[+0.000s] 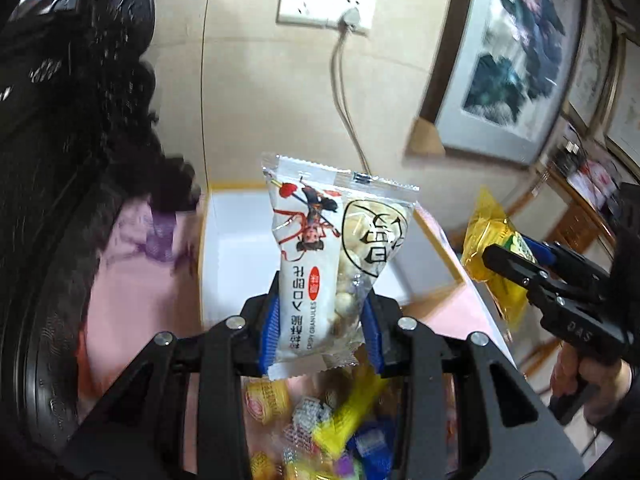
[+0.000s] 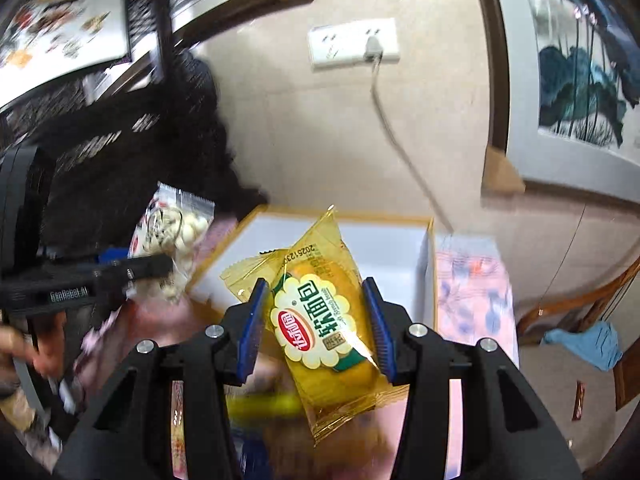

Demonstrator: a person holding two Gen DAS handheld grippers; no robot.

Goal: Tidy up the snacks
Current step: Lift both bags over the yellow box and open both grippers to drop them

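While both packets hang lifted over the white box [image 1: 224, 240], apparently bound for sorting, the left gripper [image 1: 320, 332] has its blue ribbed jaws pinched on a crinkly white nut packet [image 1: 320, 264], its clear window showing round pale pieces. Alongside, the right gripper [image 2: 316, 328] clamps a glossy yellow bread packet [image 2: 320, 320], soft and pillow-shaped. Loose snacks [image 1: 320, 432] litter the pink surface [image 1: 132, 300] below.

A home room: framed lotus painting [image 2: 580, 80], wall socket [image 1: 326, 6], wooden chair [image 2: 592, 312], floral tablecloth [image 1: 152, 280].
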